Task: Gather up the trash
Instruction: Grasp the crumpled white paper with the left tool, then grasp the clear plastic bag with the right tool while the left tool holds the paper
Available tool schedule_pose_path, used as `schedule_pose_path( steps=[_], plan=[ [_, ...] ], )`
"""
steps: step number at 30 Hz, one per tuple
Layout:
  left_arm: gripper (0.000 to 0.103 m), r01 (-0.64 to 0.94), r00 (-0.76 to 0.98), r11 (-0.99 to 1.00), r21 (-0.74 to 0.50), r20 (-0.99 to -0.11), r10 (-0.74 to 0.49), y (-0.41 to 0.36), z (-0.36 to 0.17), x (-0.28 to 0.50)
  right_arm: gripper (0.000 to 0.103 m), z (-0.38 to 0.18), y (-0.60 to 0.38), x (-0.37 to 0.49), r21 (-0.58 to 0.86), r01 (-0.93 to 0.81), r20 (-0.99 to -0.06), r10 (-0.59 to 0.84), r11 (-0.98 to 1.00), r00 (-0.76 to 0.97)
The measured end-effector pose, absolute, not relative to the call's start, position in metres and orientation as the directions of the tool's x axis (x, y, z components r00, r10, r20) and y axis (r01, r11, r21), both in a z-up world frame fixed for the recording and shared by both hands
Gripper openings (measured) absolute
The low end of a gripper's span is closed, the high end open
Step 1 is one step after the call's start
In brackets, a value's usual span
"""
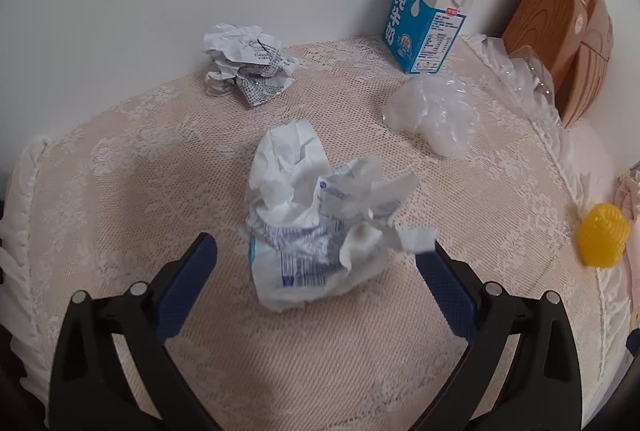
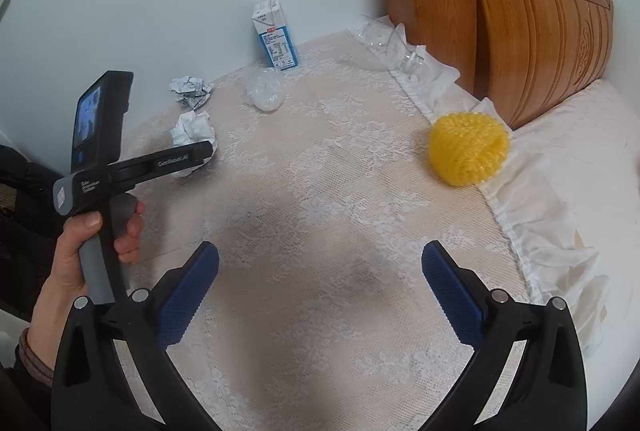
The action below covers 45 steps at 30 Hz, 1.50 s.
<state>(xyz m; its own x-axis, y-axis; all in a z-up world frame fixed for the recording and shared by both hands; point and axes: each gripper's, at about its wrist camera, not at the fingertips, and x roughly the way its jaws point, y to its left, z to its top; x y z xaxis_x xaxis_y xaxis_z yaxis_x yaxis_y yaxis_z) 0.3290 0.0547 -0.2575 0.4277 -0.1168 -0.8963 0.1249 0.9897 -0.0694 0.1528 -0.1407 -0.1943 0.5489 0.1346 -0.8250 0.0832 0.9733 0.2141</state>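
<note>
On a surface covered with a pale pink lace cloth, which may be a table though its kind cannot be told, several pieces of trash lie apart from one another. Farthest left, near the white wall, sits a small crumpled ball of printed paper. Nearer the middle lies a larger crumpled white paper wrapper with blue print. The left gripper hovers right at it, its blue-padded fingers spread wide on either side of the wad, not yet closing on it. This wrapper looks very light, soft and springy; it should crush easily, so pinching across its thick middle seems safest, not the loose flaps. Further right sit a crinkled clear plastic bag, likely slippery, a blue and white milk carton standing upright and stiff, and a yellow foam net sleeve at the cloth's edge. The right gripper hangs wide open and empty above bare cloth.
</note>
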Motion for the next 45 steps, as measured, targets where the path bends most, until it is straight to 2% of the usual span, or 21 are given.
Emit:
schedule_pose_path(
  steps=[1, 4, 13, 18, 23, 32, 34, 36, 38, 39, 45],
  plan=[
    [0.094, 0.123, 0.425, 0.99, -0.062, -0.899, -0.11, 0.054, -0.261, 0.334, 0.101, -0.195, -0.137, 0.158, 0.216, 0.084, -0.827, 0.137, 0.973, 0.546],
    [0.076, 0.13, 0.408, 0.99, -0.058, -0.907, -0.107, 0.051, -0.268, 0.344, 0.101, -0.198, -0.132, 0.168, 0.218, 0.086, -0.83, 0.138, 0.972, 0.541],
    [0.06, 0.139, 0.436, 0.988, -0.072, -0.891, -0.127, 0.056, -0.263, 0.35, 0.101, -0.207, -0.122, 0.185, 0.208, 0.076, -0.844, 0.14, 0.975, 0.518],
    [0.059, 0.168, 0.482, 0.985, -0.041, -0.868, -0.119, 0.062, -0.243, 0.337, 0.101, -0.211, -0.115, 0.209, 0.199, 0.041, -0.844, 0.15, 0.979, 0.516],
    [0.059, 0.176, 0.525, 0.984, -0.02, -0.844, -0.111, 0.079, -0.221, 0.316, 0.101, -0.224, -0.101, 0.275, 0.174, -0.037, -0.841, 0.168, 0.984, 0.515],
    [0.059, 0.132, 0.503, 0.99, -0.05, -0.857, -0.111, 0.111, -0.222, 0.309, 0.101, -0.261, -0.067, 0.389, 0.13, -0.035, -0.871, 0.131, 0.991, 0.474],
    [0.059, 0.122, 0.5, 0.991, -0.05, -0.859, -0.105, 0.115, -0.225, 0.31, 0.095, -0.267, -0.064, 0.399, 0.109, -0.035, -0.876, 0.113, 0.993, 0.47],
    [0.059, 0.116, 0.5, 0.992, -0.047, -0.86, -0.1, 0.117, -0.226, 0.309, 0.066, -0.272, -0.063, 0.404, 0.098, -0.039, -0.888, 0.106, 0.994, 0.447],
    [0.059, 0.114, 0.499, 0.993, -0.041, -0.862, -0.093, 0.118, -0.226, 0.307, 0.052, -0.27, -0.062, 0.403, 0.074, -0.042, -0.886, 0.085, 0.996, 0.455],
    [0.059, 0.114, 0.498, 0.993, -0.036, -0.863, -0.088, 0.117, -0.226, 0.306, 0.04, -0.269, -0.063, 0.401, 0.081, -0.046, -0.885, 0.093, 0.996, 0.456],
    [0.059, 0.131, 0.513, 0.991, -0.023, -0.854, -0.087, 0.108, -0.213, 0.285, 0.037, -0.246, -0.074, 0.365, 0.132, -0.055, -0.858, 0.142, 0.99, 0.494]
  ],
)
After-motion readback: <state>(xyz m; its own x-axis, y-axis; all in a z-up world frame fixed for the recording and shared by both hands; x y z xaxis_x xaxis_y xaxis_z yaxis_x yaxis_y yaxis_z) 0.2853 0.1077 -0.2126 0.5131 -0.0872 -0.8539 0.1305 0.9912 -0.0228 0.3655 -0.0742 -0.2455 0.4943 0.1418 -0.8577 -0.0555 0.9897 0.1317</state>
